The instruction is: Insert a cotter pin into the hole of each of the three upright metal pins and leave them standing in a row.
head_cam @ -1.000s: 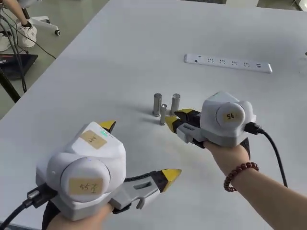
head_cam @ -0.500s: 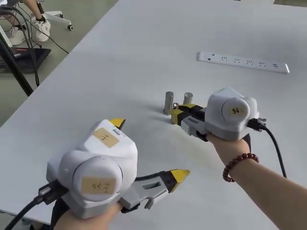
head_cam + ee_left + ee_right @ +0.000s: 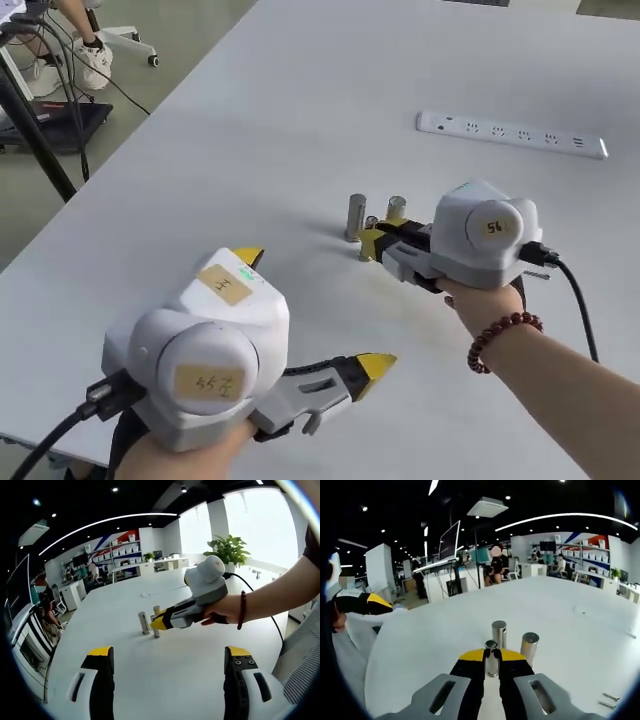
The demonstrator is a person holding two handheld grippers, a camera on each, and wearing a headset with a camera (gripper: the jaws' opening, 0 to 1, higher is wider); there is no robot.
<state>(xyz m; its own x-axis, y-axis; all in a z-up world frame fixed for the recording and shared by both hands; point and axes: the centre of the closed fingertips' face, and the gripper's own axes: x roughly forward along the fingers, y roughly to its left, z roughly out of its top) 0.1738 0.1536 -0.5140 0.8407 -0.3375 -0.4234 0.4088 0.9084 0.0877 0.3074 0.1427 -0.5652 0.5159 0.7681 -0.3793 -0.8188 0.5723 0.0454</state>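
Standing on a white desk (image 3: 250,150): three upright silver metal cylinders (image 3: 499,630). The right gripper (image 3: 492,656) pinches the nearest cylinder (image 3: 491,666); the left gripper (image 3: 169,652) gapes wide.

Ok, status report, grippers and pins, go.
Left gripper open, empty, over the table. Right gripper shut on the short pin, upright. Two taller pins stand close behind, crowding the jaws.

Silver metal pins (image 3: 499,632), white table (image 3: 300,120), yellow-tipped right tool (image 3: 492,656).
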